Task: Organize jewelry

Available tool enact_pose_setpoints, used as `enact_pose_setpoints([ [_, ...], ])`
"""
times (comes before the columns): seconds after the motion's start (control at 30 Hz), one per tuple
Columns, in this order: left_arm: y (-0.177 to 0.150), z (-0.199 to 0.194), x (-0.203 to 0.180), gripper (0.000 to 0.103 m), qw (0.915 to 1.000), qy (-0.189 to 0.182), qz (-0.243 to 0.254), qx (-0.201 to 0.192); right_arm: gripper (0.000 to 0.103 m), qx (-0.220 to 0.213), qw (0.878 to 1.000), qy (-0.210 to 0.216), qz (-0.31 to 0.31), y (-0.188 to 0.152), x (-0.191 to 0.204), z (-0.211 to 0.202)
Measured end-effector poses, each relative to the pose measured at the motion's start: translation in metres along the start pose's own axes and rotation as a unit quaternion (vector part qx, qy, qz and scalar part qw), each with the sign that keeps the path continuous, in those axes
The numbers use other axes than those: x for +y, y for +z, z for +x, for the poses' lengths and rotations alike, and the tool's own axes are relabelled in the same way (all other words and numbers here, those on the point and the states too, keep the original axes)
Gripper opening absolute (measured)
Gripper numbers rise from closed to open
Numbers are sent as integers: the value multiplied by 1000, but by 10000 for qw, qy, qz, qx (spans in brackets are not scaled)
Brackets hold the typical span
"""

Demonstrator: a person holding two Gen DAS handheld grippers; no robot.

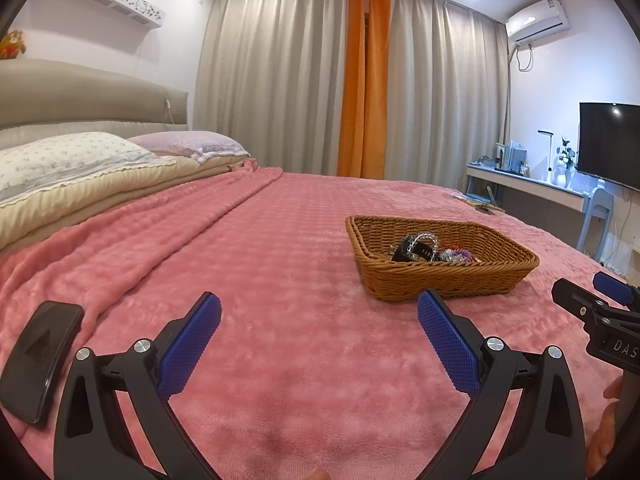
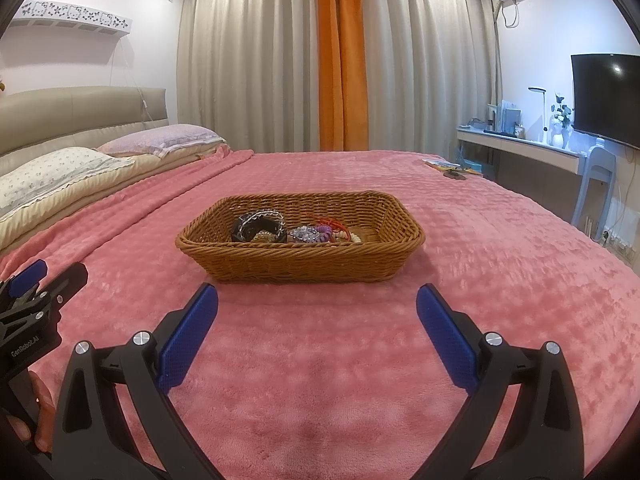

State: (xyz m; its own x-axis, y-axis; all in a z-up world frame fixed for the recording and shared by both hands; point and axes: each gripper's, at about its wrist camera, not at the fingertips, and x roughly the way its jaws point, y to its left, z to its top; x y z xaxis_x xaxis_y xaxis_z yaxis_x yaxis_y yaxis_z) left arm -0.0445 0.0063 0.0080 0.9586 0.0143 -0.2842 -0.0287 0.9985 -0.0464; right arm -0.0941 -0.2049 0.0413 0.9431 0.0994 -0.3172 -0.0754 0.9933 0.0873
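Note:
A brown wicker basket (image 2: 300, 258) sits on the pink bedspread, straight ahead in the right wrist view and ahead to the right (image 1: 440, 280) in the left wrist view. Inside lies a heap of jewelry (image 2: 296, 229): a black band, clear bead bracelets, a purple spiral tie and red pieces, also seen as jewelry (image 1: 430, 249). My right gripper (image 2: 318, 312) is open just short of the basket's near wall, nothing between its blue pads. My left gripper (image 1: 320, 320) is open too, left of the basket, over bare blanket.
A black phone (image 1: 38, 360) lies on the blanket at the near left. Pillows (image 1: 68, 160) and a headboard stand at the far left. Small items (image 2: 450, 168) lie at the bed's far right corner. A desk (image 2: 520, 148), a chair and a TV (image 2: 606, 98) line the right wall.

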Motion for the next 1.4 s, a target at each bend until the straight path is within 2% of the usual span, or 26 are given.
enact_pose_setpoints([
  [1.4,-2,-8,-4,95,10000,-16,5,-2,95,10,9999,30,-135,1,-3,2],
])
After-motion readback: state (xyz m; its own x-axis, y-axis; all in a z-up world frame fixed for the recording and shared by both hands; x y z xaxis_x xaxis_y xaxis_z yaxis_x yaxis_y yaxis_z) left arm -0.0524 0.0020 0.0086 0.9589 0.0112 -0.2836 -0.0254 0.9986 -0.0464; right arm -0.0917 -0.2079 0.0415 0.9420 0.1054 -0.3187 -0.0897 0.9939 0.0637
